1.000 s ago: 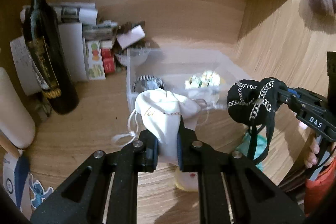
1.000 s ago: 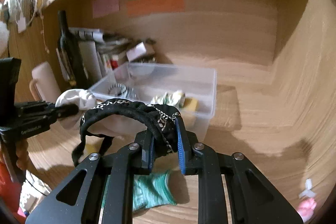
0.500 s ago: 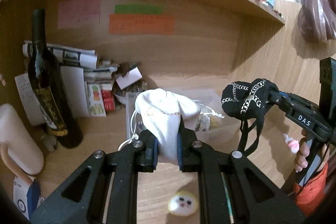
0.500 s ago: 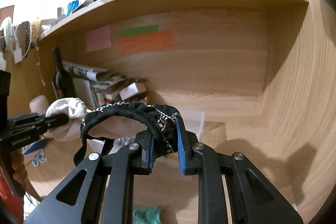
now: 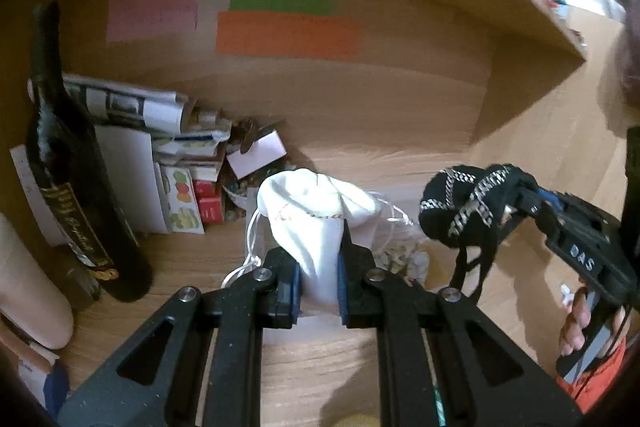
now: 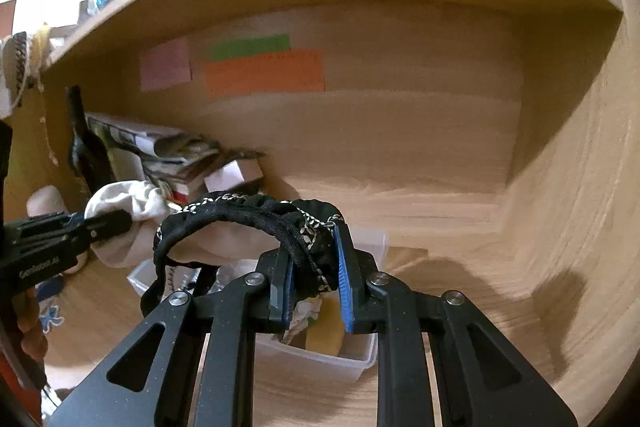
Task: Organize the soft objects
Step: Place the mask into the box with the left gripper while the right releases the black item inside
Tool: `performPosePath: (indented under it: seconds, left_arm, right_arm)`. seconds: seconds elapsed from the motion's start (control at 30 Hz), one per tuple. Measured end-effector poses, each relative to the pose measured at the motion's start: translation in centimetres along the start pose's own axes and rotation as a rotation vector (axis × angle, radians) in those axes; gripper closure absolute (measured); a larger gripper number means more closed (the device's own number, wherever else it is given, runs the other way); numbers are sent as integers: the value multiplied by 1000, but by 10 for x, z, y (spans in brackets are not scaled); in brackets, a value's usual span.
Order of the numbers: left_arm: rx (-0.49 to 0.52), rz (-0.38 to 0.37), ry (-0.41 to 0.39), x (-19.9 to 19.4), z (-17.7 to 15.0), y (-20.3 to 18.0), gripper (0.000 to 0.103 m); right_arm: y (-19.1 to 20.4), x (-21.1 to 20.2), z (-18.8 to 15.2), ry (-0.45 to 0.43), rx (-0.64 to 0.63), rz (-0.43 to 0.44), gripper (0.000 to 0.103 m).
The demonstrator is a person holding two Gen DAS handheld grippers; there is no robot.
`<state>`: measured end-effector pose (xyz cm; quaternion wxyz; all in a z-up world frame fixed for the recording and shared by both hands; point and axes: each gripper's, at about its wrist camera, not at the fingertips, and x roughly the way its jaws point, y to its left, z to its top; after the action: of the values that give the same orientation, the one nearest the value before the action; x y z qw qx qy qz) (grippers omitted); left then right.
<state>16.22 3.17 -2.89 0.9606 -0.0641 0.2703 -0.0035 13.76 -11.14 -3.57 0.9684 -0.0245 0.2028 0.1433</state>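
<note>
I've got my left gripper (image 5: 318,275) pinched on the white drawstring pouch (image 5: 316,223), its cloth bunched between the blue pads and its cord looping down on the left side, and my right gripper (image 6: 314,287) is clamped on the black chain-trimmed bag (image 6: 256,223), whose straps dangle below the fingers. Both soft things hang in the air above the clear plastic bin (image 6: 360,355), which sits on the wooden desk (image 6: 460,327) under the shelf; in the right wrist view I can make out something yellow and some crumpled pale stuff already lying in the bin. My judgement is that the step in hand is carrying these two over the bin to drop them in. To do it well I'd bring each one down low over the open box before letting go, because limp cloth drapes over a rim easily, and the black bag's straps and the pouch's cord could catch on the wall or trail outside. I'd place one at a time so the two tools, which are near each other, don't knock together, and I'd keep the left side clear of the dark wine bottle (image 5: 76,187) standing beside the stacked papers (image 5: 136,107), since a nudge could tip it
</note>
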Motion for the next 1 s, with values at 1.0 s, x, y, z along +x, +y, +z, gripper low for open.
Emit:
performPosePath:
  seconds: [1.0]
  left_arm:
    - [13, 35, 197, 77, -21, -4, 67]
  right_arm:
    - [-3, 69, -39, 227, -75, -70, 57]
